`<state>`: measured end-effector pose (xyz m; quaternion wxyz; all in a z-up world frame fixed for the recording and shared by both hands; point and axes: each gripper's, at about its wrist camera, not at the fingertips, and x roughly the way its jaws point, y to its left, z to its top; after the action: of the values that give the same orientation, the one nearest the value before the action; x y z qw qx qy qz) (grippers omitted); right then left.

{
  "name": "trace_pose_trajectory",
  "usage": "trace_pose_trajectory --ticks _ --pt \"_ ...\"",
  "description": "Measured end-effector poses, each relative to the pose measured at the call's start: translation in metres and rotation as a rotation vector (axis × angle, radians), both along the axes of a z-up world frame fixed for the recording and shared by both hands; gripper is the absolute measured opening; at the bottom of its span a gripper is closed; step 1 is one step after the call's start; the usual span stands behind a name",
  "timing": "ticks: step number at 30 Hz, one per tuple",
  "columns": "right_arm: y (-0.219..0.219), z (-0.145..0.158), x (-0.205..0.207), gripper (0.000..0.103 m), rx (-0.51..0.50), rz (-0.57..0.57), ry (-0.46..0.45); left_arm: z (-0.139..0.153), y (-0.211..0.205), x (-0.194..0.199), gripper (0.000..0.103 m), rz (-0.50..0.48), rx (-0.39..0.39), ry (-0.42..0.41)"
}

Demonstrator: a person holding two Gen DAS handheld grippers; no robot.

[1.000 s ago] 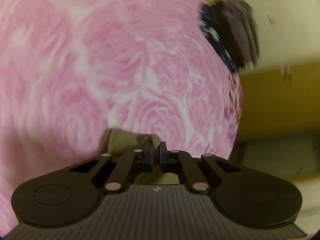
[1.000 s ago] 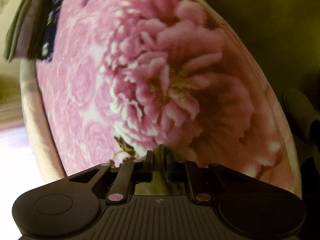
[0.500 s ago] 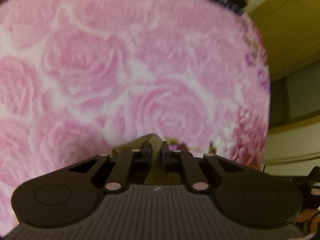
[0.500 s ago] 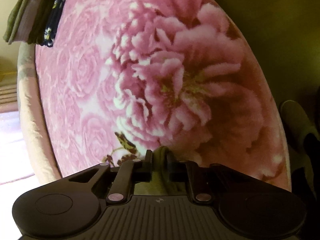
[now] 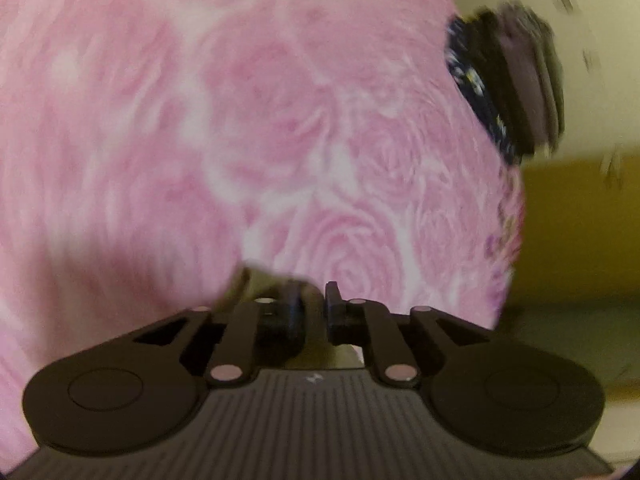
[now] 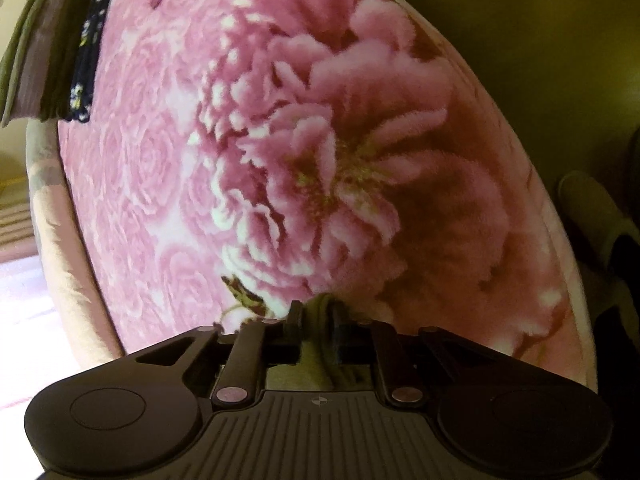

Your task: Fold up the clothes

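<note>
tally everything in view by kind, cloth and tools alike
pink floral blanket: 1
stack of folded clothes: 1
olive garment, between the right fingers, beside the left: 1
grippers, jaws of both opening: 2, left gripper, right gripper
total: 5

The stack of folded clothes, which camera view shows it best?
The right wrist view: the stack of folded clothes is sharp at the pink blanket's far edge, layers distinct. The left wrist view shows it blurred.
</note>
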<state>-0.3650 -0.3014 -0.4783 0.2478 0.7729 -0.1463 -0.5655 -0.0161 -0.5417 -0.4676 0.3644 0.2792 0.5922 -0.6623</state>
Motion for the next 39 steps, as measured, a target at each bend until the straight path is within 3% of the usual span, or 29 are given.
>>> trace_pose_trajectory --ticks 1,4,6,7,10,14,15,16,17,19,25,27,28,29,30,31,34,39 --pt "0.0 0.002 -0.002 0.027 -0.004 -0.006 0.011 0.004 -0.006 -0.006 0.027 -0.043 -0.011 -0.027" --pt "-0.007 0.005 -0.004 0.027 -0.011 0.013 0.045 0.0 -0.016 -0.026 0.024 -0.191 0.038 -0.022" --pt "-0.011 0.002 -0.002 0.026 0.001 0.041 0.032 0.0 -0.011 -0.032 0.006 -0.241 -0.002 -0.056" --pt "-0.012 0.003 -0.002 0.012 0.003 0.057 0.037 0.0 -0.008 -0.033 0.005 -0.259 -0.03 -0.072" --pt "-0.009 0.005 0.001 0.007 -0.018 0.088 0.097 -0.008 -0.001 -0.024 0.005 -0.221 -0.074 -0.036" --pt "0.003 -0.004 0.003 0.007 -0.047 0.006 0.084 -0.02 0.006 -0.008 0.007 -0.14 -0.112 0.035" --pt "0.006 -0.004 0.002 0.007 -0.067 0.0 0.08 -0.018 0.006 -0.002 0.012 -0.111 -0.109 0.045" --pt "0.009 -0.001 0.002 0.011 -0.082 0.002 0.083 -0.014 0.006 0.006 0.02 -0.072 -0.106 0.055" --pt "0.012 0.002 0.001 0.032 -0.097 0.004 0.086 -0.008 0.006 0.015 0.024 -0.032 -0.104 0.062" --pt "0.018 0.009 0.0 0.063 -0.128 0.013 0.095 -0.002 0.01 0.03 0.031 0.004 -0.091 0.103" --pt "0.021 0.023 0.025 0.062 -0.214 0.191 0.114 -0.01 0.04 0.044 0.037 -0.116 -0.005 0.138" --pt "0.019 0.019 0.032 0.055 -0.224 0.222 0.119 -0.019 0.047 0.047 0.034 -0.111 0.009 0.177" --pt "0.018 0.017 0.035 0.037 -0.229 0.237 0.126 -0.022 0.05 0.048 0.03 -0.111 0.011 0.199" --pt "0.018 0.014 0.038 0.031 -0.221 0.249 0.138 -0.024 0.052 0.048 0.023 -0.119 0.005 0.215" --pt "0.019 0.012 0.04 0.03 -0.215 0.259 0.15 -0.025 0.054 0.047 0.001 -0.127 -0.001 0.232" --pt "0.019 0.01 0.04 0.022 -0.219 0.264 0.157 -0.027 0.056 0.047 0.002 -0.134 -0.006 0.249" --pt "0.02 0.01 0.043 0.012 -0.235 0.294 0.196 -0.024 0.057 0.049 0.002 -0.159 -0.063 0.234" --pt "0.014 0.014 0.06 0.009 -0.207 0.393 0.345 -0.017 0.054 0.047 0.003 -0.239 -0.181 0.144"
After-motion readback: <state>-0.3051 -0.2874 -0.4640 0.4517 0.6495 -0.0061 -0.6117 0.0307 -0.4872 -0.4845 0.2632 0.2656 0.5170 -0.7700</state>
